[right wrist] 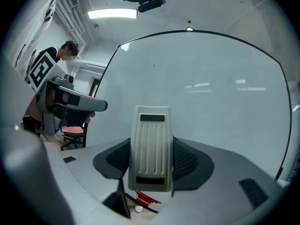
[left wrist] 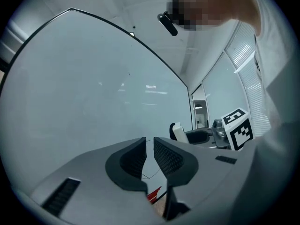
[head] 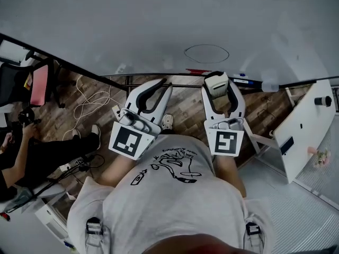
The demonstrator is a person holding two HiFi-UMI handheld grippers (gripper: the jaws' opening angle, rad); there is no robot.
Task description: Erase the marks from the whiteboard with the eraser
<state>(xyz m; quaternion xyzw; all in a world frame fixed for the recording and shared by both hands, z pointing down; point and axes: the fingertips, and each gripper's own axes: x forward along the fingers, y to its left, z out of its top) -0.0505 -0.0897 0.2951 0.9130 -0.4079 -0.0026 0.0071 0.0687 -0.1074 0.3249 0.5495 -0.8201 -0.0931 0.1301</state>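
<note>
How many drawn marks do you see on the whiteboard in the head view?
1: an oval outline on the whiteboard, just above the eraser in the head view. Others may lie outside the frame.

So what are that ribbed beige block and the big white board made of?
The ribbed beige eraser block looks like moulded hard plastic, matte, given its even grooves and rounded edges. The large white board is a smooth glossy panel, since ceiling lights reflect in it; steel or melamine, I can't tell.
</note>
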